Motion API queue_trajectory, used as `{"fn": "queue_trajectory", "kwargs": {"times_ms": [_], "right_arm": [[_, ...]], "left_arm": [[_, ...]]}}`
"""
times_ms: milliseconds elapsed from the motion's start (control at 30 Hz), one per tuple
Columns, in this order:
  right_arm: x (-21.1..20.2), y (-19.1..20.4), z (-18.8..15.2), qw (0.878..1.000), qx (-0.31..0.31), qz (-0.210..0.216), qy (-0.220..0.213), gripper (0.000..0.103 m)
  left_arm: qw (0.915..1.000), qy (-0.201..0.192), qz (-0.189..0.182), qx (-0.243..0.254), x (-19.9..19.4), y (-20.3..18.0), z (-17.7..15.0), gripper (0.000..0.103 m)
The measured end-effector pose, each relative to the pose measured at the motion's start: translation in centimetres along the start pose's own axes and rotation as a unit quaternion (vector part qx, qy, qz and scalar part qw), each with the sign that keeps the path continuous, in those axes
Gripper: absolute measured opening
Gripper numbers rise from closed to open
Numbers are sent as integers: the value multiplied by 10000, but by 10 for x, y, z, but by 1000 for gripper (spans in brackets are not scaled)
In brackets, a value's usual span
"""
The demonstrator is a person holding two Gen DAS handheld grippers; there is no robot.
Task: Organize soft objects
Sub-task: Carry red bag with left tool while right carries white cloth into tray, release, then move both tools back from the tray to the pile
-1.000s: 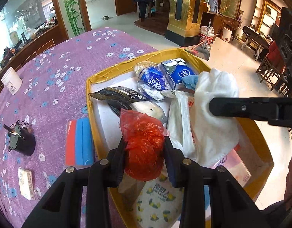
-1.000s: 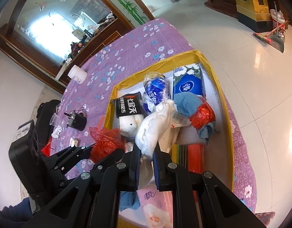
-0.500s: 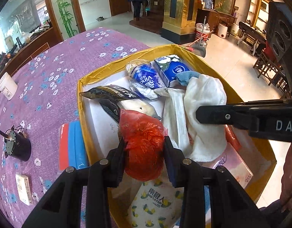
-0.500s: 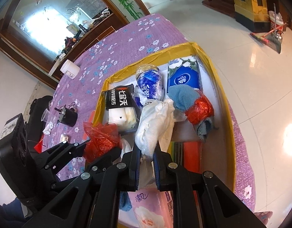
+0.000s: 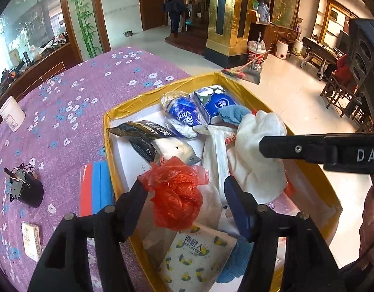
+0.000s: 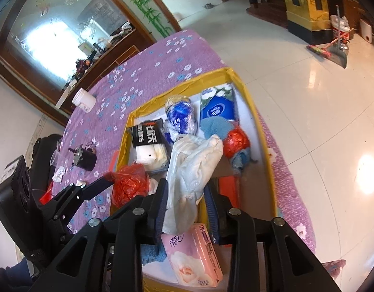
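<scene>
A yellow-rimmed box (image 5: 138, 98) on the purple flowered table holds soft things. My left gripper (image 5: 187, 196) is open over the box's near left; the crumpled red plastic bag (image 5: 174, 194) lies loose between its fingers. It also shows in the right wrist view (image 6: 129, 185). My right gripper (image 6: 187, 206) is open, with the white cloth (image 6: 194, 163) loose between its fingers. The cloth also shows in the left wrist view (image 5: 257, 150). Both things rest on the pile in the box.
In the box lie blue tissue packs (image 5: 216, 102), a black packet (image 5: 143, 133), a blue cloth (image 6: 213, 126), another red bag (image 6: 235, 141) and a pink tissue pack (image 6: 194, 255). Beside the box: a red-blue pack (image 5: 93, 187), a black cup (image 5: 26, 189), a white jar (image 5: 11, 116).
Both grippers have opened. The red bag and the white cloth were let go and settled onto the pile in the box.
</scene>
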State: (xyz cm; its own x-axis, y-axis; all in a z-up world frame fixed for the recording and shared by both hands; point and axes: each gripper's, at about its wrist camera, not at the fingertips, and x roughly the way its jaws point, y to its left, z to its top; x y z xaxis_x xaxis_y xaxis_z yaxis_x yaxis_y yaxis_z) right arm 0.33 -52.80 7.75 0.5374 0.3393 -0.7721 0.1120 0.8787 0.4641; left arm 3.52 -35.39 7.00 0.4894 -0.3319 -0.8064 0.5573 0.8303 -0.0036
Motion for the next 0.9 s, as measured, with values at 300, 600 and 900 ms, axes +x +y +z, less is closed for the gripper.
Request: {"fn": "queue_trajectory", "kwargs": {"times_ms": [300,600,900], "right_arm": [[-23,1,-4,9992,100,-255,-292,56],[-29,9,-10,9983,143,-439,-352,67],[-37,22,-13,9969,133,-598,-490,72]], "left_arm": [[9996,-220,-94,-133,-16,9,0,74],[9990,-293,-200,-275,-27,21,-6,78],[9971,-462,-256,-547,-42,42,-12,81]]}}
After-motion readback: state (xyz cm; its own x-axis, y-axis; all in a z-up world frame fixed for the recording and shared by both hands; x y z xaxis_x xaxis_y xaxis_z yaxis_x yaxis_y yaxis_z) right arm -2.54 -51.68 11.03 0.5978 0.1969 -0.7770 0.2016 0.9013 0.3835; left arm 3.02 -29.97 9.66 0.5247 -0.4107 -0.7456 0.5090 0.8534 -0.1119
